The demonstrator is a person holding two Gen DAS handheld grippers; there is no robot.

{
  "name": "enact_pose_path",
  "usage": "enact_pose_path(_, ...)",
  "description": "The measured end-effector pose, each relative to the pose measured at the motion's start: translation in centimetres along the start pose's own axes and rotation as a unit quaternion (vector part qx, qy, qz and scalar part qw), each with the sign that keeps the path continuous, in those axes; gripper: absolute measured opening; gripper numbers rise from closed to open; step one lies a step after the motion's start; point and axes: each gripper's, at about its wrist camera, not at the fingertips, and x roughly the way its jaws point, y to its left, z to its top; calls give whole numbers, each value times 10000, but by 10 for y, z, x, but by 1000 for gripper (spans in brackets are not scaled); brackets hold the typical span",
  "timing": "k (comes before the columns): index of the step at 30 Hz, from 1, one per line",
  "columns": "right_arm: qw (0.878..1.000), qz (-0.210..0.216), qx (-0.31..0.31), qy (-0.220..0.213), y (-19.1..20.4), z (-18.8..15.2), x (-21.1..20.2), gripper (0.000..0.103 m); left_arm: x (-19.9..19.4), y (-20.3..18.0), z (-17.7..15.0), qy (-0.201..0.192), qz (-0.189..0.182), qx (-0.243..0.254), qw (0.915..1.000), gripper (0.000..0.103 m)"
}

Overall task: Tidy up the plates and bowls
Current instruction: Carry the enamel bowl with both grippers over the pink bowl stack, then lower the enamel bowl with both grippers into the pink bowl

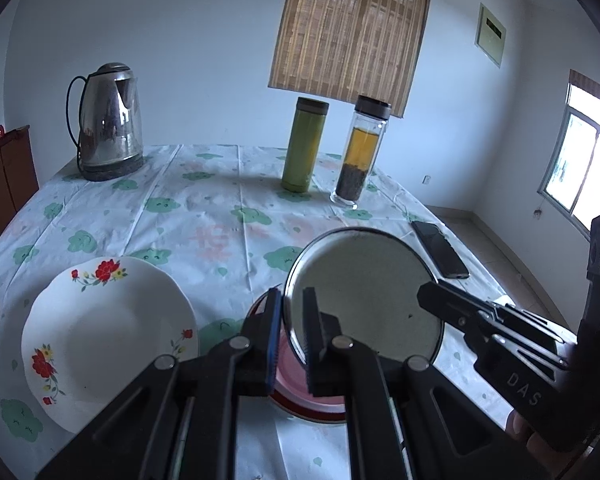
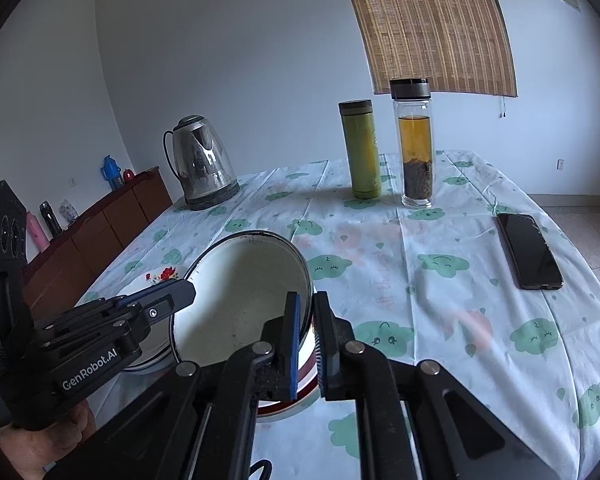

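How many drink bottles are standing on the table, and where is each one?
2. The green bottle stands at the far side of the table; the clear glass bottle holding amber liquid is just right of it, apart. None seems hidden.

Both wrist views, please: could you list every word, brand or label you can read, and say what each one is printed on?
"DAS": on the black body of the right tongs, seen from the left wrist.
"GenRobot.AI": on the black body of the left tongs, seen from the right wrist.
Smaller white print at that body's lower edge: too small to read.
Framed sign on the wall: too blurred to read.
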Motion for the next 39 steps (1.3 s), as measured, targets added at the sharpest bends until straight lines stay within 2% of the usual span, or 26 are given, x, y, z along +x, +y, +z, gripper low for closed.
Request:
enact_pose_path(20, 9999, 26, 6, 135, 2, -5, 11, 8, 3, 6, -2, 63, 45, -46, 10000, 6)
enact_pose_path(39, 9989, 148, 175, 419, -3, -11, 23, 8, 14, 9, -5, 313, 170, 26, 9994, 6)
